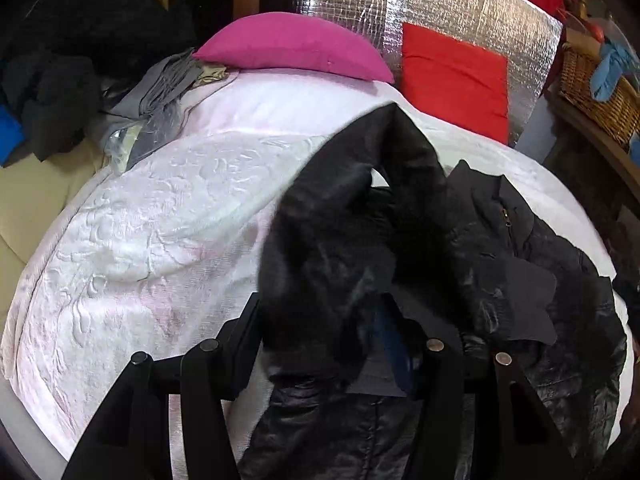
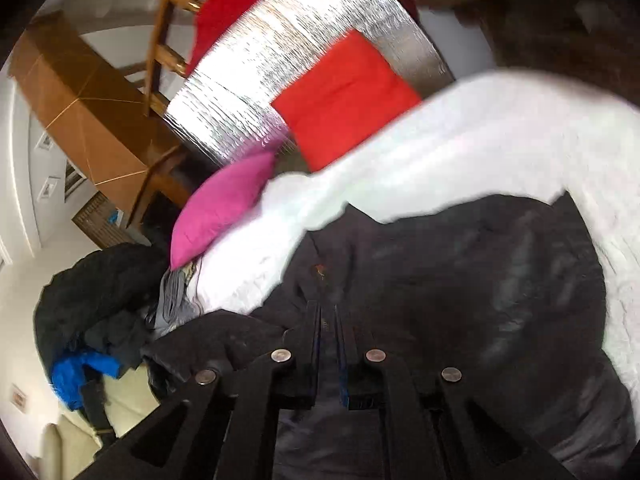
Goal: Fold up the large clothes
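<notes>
A black jacket (image 1: 500,248) lies on the right part of the bed (image 1: 160,208), its far edge ragged against the white quilted cover. The left tool (image 1: 320,320) has a bunched fold of the jacket between its parted fingers and holds it lifted; the fabric rises to a peak above the bed. The right tool (image 2: 329,320) is closed narrow, and whether it pinches cloth cannot be told through the blur. Left of the jacket the cover lies bare up to a pink pillow (image 1: 292,46) and a red cushion (image 1: 452,80).
</notes>
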{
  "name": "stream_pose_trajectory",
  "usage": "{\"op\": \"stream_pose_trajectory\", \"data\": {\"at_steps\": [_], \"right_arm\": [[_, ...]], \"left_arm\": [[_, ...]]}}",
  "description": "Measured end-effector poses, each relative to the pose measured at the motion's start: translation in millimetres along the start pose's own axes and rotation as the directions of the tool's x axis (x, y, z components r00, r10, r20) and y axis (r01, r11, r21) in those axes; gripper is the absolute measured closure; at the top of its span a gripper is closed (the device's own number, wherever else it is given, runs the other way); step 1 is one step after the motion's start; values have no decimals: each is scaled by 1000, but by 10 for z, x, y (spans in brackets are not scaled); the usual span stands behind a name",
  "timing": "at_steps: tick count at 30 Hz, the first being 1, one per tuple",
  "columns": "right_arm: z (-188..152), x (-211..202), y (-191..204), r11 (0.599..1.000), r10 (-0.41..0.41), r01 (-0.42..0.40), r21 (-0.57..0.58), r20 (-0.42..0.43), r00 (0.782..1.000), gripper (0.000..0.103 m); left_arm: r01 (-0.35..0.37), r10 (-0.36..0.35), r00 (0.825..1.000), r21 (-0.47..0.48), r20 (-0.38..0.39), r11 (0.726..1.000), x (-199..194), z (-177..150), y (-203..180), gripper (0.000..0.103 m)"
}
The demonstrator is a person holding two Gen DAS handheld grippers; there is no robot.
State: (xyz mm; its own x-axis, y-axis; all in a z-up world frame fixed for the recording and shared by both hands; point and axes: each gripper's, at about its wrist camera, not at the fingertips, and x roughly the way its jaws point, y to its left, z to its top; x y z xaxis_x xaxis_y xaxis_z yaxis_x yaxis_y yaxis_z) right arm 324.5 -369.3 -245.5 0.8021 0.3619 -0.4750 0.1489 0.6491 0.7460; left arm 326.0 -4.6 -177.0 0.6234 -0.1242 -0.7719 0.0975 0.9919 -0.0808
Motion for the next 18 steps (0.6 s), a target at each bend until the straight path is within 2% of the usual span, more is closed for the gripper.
{"op": "stream_pose_trajectory", "data": {"at_steps": [2, 4, 5, 6, 7, 11, 13, 14, 15, 18], "right_arm": [[-55, 148, -74, 996, 66, -59, 67, -107, 992, 90], [-160, 294, 28, 991, 130, -120, 62, -190, 973, 78], [-221, 355, 76, 985, 170, -158, 71, -221, 960, 52], [-296, 402, 120, 979, 202, -187, 84, -242, 949, 14], [-375, 435, 186, 970, 240, -223, 96, -250, 938, 7], [-594, 598, 322, 944, 325, -291, 154, -285, 902, 9], [-673, 723, 314, 938, 331, -276, 210, -308, 892, 16], [-722, 797, 302, 942, 312, -247, 225, -322, 894, 24], [-790, 816, 256, 946, 293, -224, 233, -327, 898, 28], [-867, 942, 121, 931, 275, -188, 311, -262, 925, 29]], "left_arm": [[-11, 11, 1000, -1, -9, 1000, 40, -1, -41, 45], [-18, 18, 1000, -6, -12, 1000, 64, -1, -52, 45], [-18, 18, 1000, -6, -12, 1000, 65, 3, -56, 45], [-18, 18, 1000, -5, -12, 1000, 65, 6, -64, 45], [-18, 18, 1000, -4, -13, 1000, 62, 11, -75, 45], [-7, 6, 1000, -20, -18, 1000, 101, 67, -21, 45], [5, -6, 1000, -39, -18, 999, 112, 106, 31, 45], [5, -6, 1000, -43, -17, 999, 123, 119, 61, 45], [4, -4, 1000, -48, -13, 999, 121, 136, 91, 45], [-2, 2, 1000, -49, -3, 999, 104, 161, 156, 45]]}}
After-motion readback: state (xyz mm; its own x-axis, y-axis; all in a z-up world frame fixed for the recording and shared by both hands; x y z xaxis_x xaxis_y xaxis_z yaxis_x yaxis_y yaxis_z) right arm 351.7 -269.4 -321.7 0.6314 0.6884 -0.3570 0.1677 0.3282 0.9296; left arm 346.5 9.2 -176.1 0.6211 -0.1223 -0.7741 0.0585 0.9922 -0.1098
